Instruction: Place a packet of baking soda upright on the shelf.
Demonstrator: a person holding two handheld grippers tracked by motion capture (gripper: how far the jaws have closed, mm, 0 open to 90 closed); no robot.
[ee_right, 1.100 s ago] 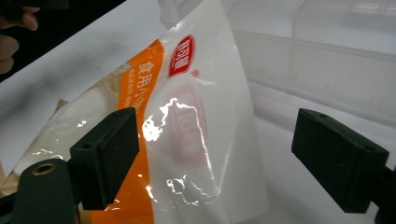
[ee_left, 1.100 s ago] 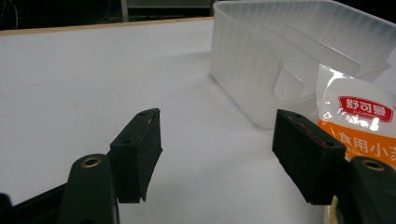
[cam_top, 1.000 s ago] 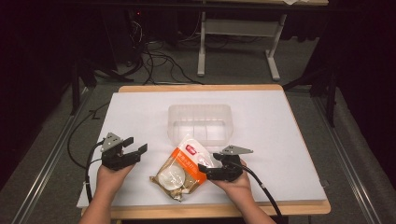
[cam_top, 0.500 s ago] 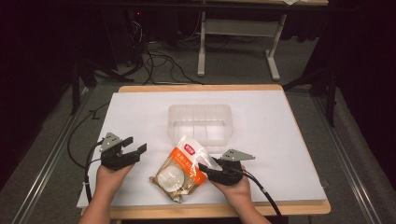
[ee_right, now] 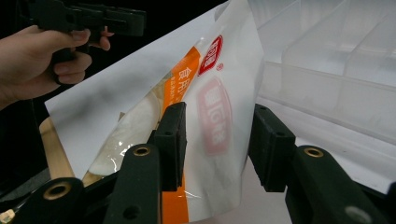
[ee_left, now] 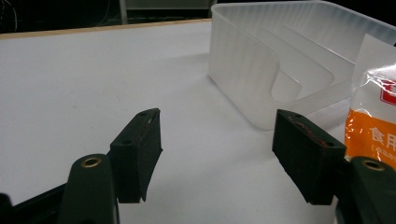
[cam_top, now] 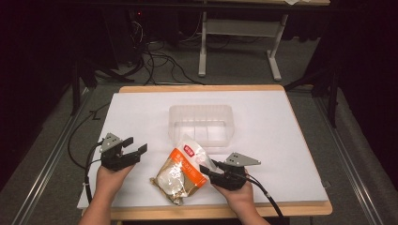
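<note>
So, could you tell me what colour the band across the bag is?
Orange, on the bag, clearest in the right gripper view.

Right claw (cam_top: 210, 169) closing around the orange-and-white packet (cam_top: 180, 174), tilted up beside the clear tray (cam_top: 201, 123); left claw (cam_top: 135, 151) open over the tabletop (cam_top: 281, 140).

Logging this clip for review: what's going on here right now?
A person at a white table works with a tool in each hand. The right tool has just been closing around a corner of an orange-and-white food pouch, which sits between its jaws. The left tool waits open, empty. A clear plastic bin stands just behind the pouch.
</note>
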